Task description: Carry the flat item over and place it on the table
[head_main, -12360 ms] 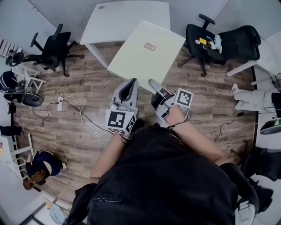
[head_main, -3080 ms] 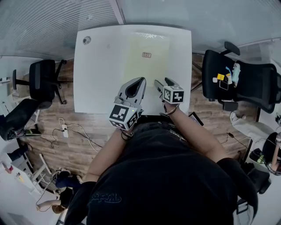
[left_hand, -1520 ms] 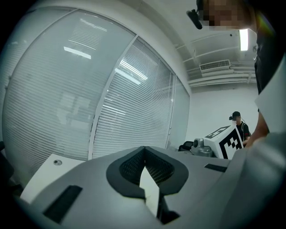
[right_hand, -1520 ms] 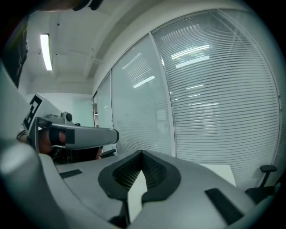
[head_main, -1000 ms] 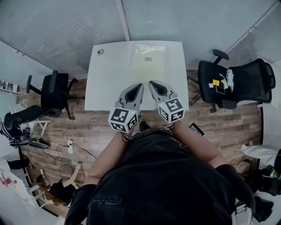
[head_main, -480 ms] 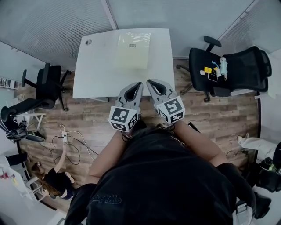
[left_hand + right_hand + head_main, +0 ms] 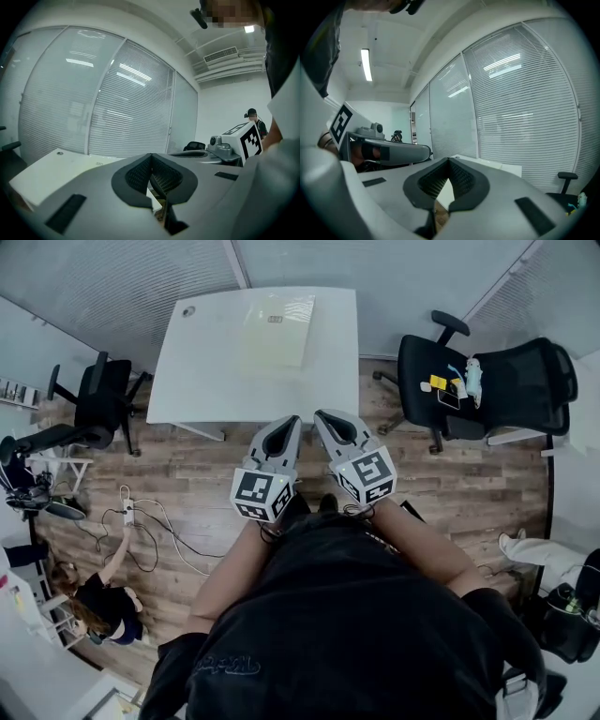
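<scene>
Lying flat: pale sheet on the white table, toward its far edge.
Left gripper: fingers pressed together, nothing between them; held on the table's near side, well apart from the sheet.
Right gripper: fingers closed tight, empty, just beside the left one.
Beside table: black office chair on wooden floor.
</scene>
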